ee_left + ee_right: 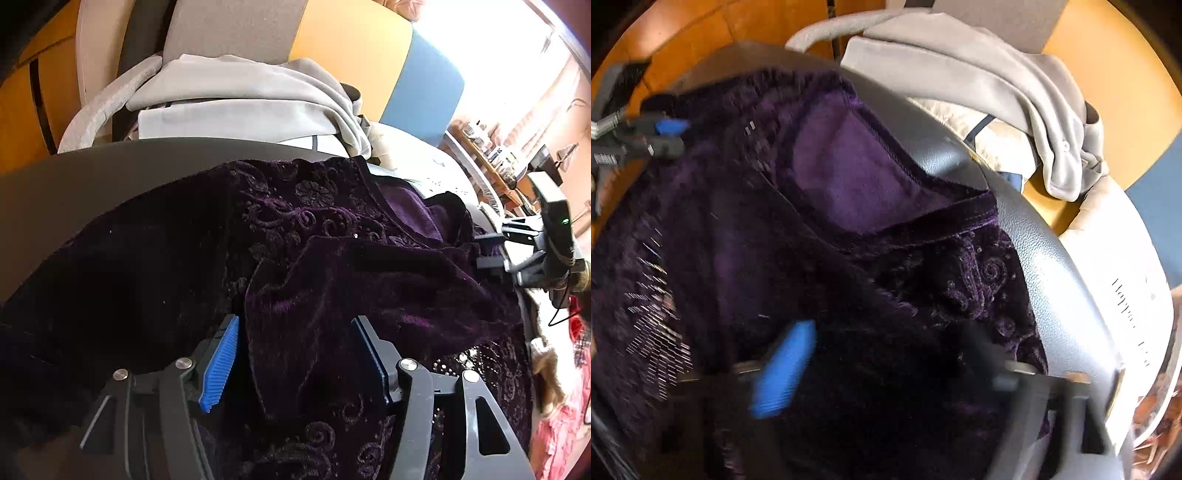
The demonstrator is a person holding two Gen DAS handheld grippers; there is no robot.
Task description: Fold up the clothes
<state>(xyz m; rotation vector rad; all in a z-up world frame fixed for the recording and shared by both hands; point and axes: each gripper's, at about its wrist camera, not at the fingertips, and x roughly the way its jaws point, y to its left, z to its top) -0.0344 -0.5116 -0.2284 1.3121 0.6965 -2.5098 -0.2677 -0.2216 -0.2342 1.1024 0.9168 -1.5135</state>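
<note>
Dark tabletop (110, 177) is being covered by purple velvet garment (332, 258), bare strip at far edge. Grey clothes (240, 96) are being kept beyond. Left gripper (295, 354) & right gripper (882, 354) are being held open w/ velvet between jaws.

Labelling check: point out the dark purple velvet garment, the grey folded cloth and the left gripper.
Dark purple velvet garment (332, 266): left wrist view, on the raised fold.
Grey folded cloth (960, 70): right wrist view, on its top layer.
Left gripper (295, 350): left wrist view, between its fingertips.
</note>
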